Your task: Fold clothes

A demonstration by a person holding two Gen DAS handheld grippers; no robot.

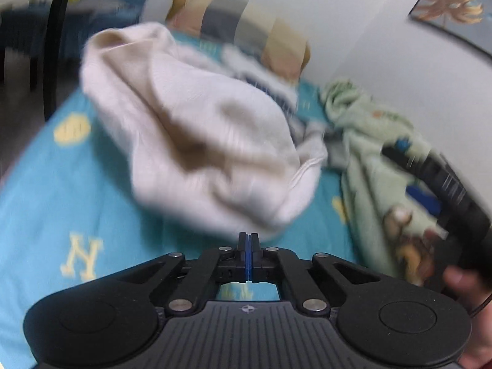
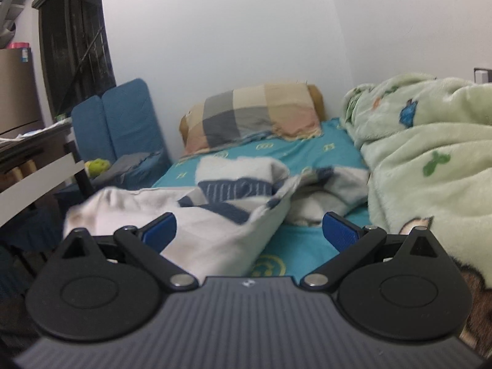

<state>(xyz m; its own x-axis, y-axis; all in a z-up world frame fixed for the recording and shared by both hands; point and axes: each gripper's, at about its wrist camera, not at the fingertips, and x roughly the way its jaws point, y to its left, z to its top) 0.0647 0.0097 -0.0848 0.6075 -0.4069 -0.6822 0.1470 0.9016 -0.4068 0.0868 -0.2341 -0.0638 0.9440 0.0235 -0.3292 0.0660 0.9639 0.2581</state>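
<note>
A cream knitted garment (image 1: pixel 196 135) lies crumpled on the turquoise bedsheet (image 1: pixel 61 203), blurred by motion. My left gripper (image 1: pixel 249 240) is shut and empty, its tips just short of the garment's near hem. In the right wrist view the same cream garment (image 2: pixel 196 224) lies between my right gripper's open fingers (image 2: pixel 249 227), with a white and navy striped garment (image 2: pixel 236 184) behind it. The right gripper also shows in the left wrist view (image 1: pixel 436 181), at the right over the green blanket.
A pale green fleece blanket (image 2: pixel 430 166) is heaped along the wall on the right. A checked pillow (image 2: pixel 252 117) lies at the head of the bed. A blue folded cushion (image 2: pixel 123 117) and a desk (image 2: pixel 33 150) stand left of the bed.
</note>
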